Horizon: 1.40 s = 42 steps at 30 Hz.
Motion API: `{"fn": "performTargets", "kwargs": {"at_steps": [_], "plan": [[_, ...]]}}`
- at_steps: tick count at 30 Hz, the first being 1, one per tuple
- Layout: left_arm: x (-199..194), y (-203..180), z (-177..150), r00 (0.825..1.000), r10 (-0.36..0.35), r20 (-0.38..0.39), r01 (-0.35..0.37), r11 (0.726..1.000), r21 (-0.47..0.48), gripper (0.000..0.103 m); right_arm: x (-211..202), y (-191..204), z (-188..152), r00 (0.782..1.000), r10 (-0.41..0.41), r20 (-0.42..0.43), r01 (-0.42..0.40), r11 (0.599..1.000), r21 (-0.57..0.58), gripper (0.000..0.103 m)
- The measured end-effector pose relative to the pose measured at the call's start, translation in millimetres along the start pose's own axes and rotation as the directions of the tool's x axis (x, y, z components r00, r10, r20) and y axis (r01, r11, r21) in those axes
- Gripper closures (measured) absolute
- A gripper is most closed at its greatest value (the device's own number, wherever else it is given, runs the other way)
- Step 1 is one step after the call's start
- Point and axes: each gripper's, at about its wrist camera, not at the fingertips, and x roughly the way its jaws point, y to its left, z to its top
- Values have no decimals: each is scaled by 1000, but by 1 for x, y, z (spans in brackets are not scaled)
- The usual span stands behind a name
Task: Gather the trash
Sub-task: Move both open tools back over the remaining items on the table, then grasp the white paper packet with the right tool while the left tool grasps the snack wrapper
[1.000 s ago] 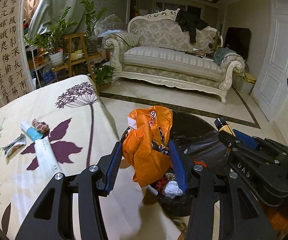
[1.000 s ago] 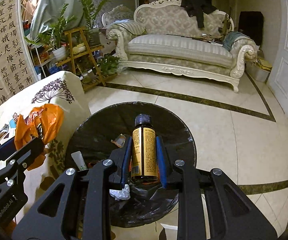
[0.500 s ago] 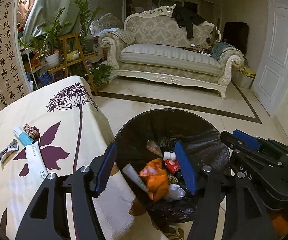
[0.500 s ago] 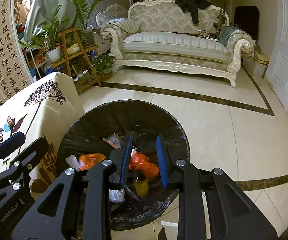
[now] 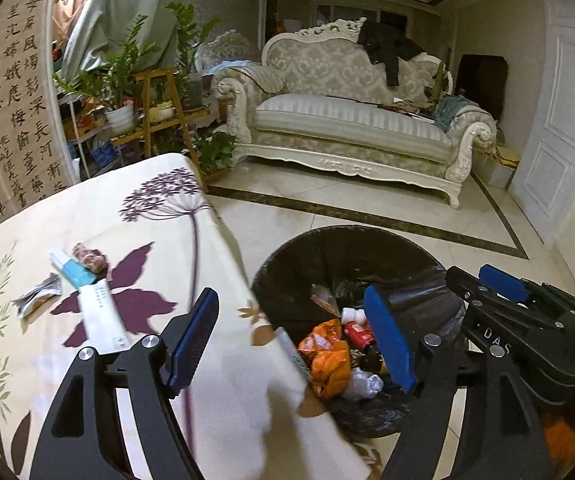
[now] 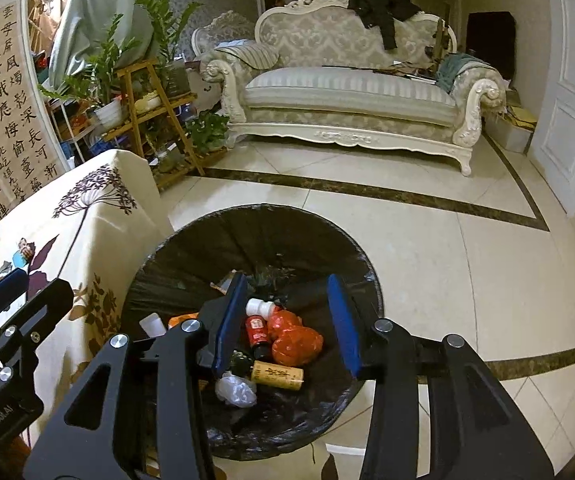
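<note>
bin [image 6: 175, 252]: black-lined, on floor beside table edge; holds orange bag [image 6: 295, 338], brown bottle [image 6: 277, 375], red can [image 6: 256, 330]
table [image 5: 207, 400]: tube [image 5: 99, 316], wrappers [image 5: 35, 300] remain
left gripper [image 5: 293, 338]: opening, empty
right gripper [image 6: 287, 320]: opening, empty, over bin
floor [image 6: 427, 248]: open beyond bin

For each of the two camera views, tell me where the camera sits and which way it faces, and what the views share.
Left wrist: on the left gripper, looking forward and down over the table edge and the trash bin; its own fingers, jaws opening with nothing between them, and the right gripper show.
Right wrist: on the right gripper, looking down into the trash bin; its fingers, jaws opening and empty, and the left gripper show.
Shared: bin, orange bag, tablecloth, sofa.
</note>
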Motion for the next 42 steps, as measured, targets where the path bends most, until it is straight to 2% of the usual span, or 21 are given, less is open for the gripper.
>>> {"fn": "performTargets", "kwargs": {"at_steps": [9,14,19,23,31,36,42], "plan": [[-20,51,-7,996,87,3,-87,994,-68,29,-4,46,0,997,72,-8,-72,995,-71,60],[-31,84,-15,989,150,-3,-150,983,-102,29,-9,81,0,992,124,-12,-125,984,-127,54],[-41,118,-25,976,218,-20,-218,964,-152,28,-11,116,-1,984,178,-29,-180,966,-184,54],[-49,144,-33,962,270,-33,-271,943,-193,27,-12,144,-2,975,218,-47,-223,949,-222,46],[-64,197,-48,929,367,-57,-368,891,-266,23,-13,198,-8,956,278,-93,-293,906,-306,42],[-69,222,-55,916,394,-81,-399,870,-288,22,-8,226,-12,943,304,-137,-333,879,-342,42],[-69,236,-61,915,391,-98,-402,866,-296,22,3,247,-14,936,298,-188,-349,860,-372,42]]}}
